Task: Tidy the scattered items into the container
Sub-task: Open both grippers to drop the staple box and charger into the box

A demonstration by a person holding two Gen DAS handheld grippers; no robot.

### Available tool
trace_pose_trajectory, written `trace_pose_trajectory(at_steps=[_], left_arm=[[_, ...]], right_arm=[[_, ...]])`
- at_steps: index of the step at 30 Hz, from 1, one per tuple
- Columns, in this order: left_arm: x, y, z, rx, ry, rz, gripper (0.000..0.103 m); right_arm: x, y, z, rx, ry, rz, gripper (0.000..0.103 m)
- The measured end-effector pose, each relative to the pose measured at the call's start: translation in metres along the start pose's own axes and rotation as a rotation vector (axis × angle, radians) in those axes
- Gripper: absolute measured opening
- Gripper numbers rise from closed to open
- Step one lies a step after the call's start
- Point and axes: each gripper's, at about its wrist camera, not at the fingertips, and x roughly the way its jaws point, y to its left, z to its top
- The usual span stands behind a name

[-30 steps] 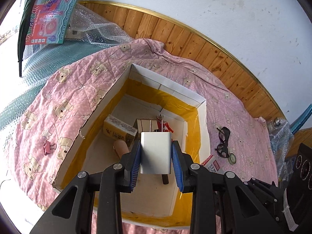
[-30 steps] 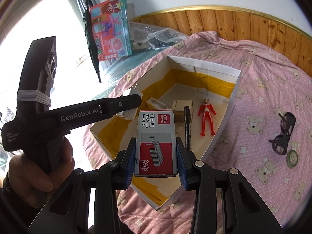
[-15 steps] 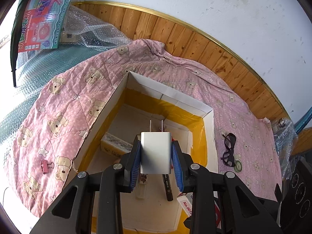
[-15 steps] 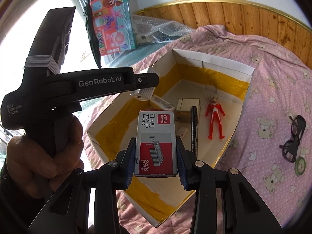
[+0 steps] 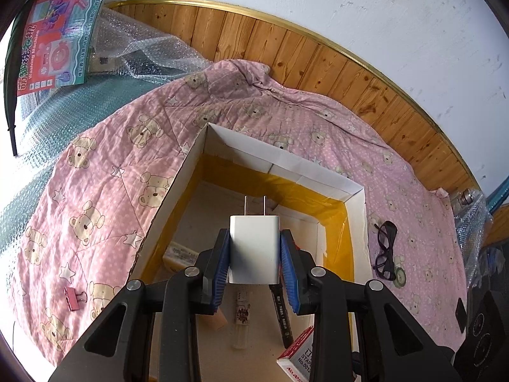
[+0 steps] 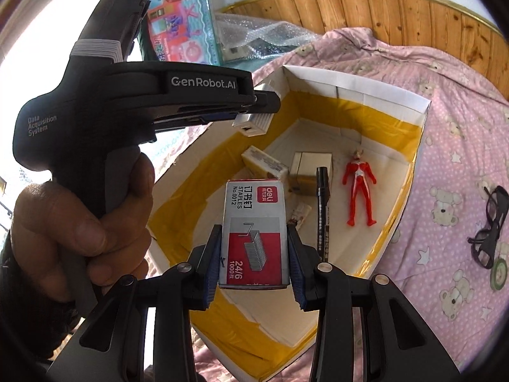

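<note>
A: Item one, my left tool (image 5: 254,254): clamped on one white plastic plug-in charger (image 5: 254,248), prongs forward, held over the open white cardboard box with yellow-taped walls (image 5: 283,159). The box sits on the pink bear-print quilt (image 5: 105,184).

B: Risk there?

A: I judge the charger could tip out prongs-first and skid toward the box wall if I let go from this height.

B: Next entry.

A: On the quilt outside the box, left side: one pink binder clip (image 5: 73,297). Inside the box, right view: one tan carton (image 6: 264,163), one grey-and-brown box (image 6: 310,172), one black marker pen (image 6: 323,210), one red-and-silver toy figure (image 6: 359,187).

B: And your right?

A: Right tool (image 6: 254,258): closed on one red-and-white staples box (image 6: 254,232), over the container's near edge. Released too near that edge, it may land on the rim and fall outside. Farthest right on the quilt: one pair of black glasses (image 6: 490,226) and one small green-rimmed ring (image 6: 498,275), both not yet tidied.
</note>
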Motion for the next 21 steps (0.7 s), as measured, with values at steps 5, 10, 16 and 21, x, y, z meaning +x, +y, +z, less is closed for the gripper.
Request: trace_pose_trajectory(at_steps=[5, 10, 16, 21], left_arm=[[0.015, 0.007, 0.015, -0.003, 0.004, 0.013, 0.032], [0.030, 0.012, 0.028, -0.019, 0.007, 0.023, 0.032], [0.054, 0.021, 0.040, -0.045, 0.014, 0.059, 0.039], [0.046, 0.033, 0.042, -0.087, -0.009, 0.055, 0.042]], right_arm=[[0.008, -0.004, 0.001, 0.009, 0.012, -0.001, 0.039], [0.015, -0.009, 0.003, 0.018, 0.021, 0.001, 0.040], [0.022, -0.010, 0.003, 0.005, 0.015, 0.002, 0.052], [0.022, -0.014, 0.003, 0.013, 0.007, 0.021, 0.053]])
